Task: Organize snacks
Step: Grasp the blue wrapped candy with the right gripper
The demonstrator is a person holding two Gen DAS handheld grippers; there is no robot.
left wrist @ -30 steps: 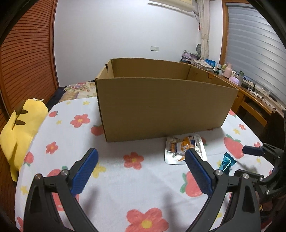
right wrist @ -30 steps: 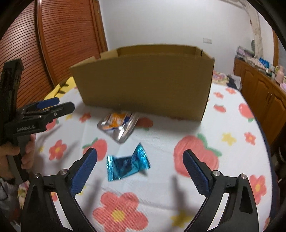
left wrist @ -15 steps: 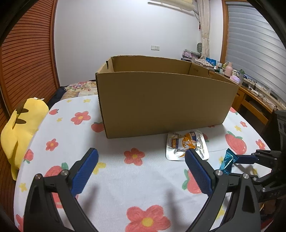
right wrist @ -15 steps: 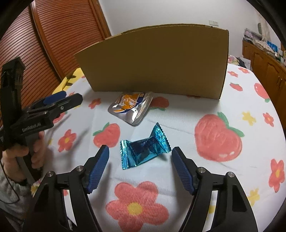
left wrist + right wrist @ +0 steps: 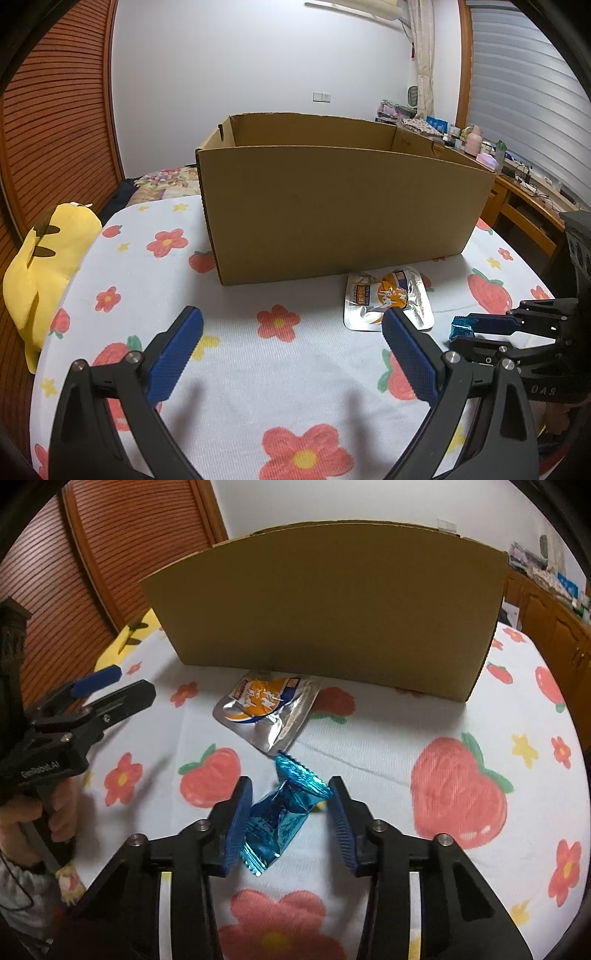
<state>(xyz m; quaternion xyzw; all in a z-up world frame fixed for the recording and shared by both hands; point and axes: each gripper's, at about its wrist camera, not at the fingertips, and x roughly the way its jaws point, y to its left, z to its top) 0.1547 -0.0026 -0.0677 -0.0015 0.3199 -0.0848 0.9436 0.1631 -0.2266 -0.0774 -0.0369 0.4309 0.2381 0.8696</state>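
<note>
From the left wrist, we hold the left gripper [image 5: 291, 334] with its blue pads spread wide and nothing between them, hovering over the flowered tablecloth [image 5: 240, 373]. The cardboard box [image 5: 343, 206] stands open ahead of us. A silver snack pouch [image 5: 388, 301] lies flat just in front of the box. At the right edge, the right gripper [image 5: 463, 328] has the blue candy wrapper [image 5: 461, 328] at its tips. The pouch print is orange and blue, too small for us to read.

From the right wrist, our right gripper [image 5: 290, 818] has just been closing around the blue candy wrapper [image 5: 280, 814]. The left pad touches the foil; the right pad appears just clear, so we judge the grip not yet made. The risk, as we see it, is that the crinkled, tilted foil slides or pivots out when we lift, since one twisted end pokes past the tips. The left gripper [image 5: 110, 685] reads "GenRobot.AI" on its body; a hand [image 5: 35, 825] holds its handle. The pouch [image 5: 267, 710] carries lettering we cannot make out.
</note>
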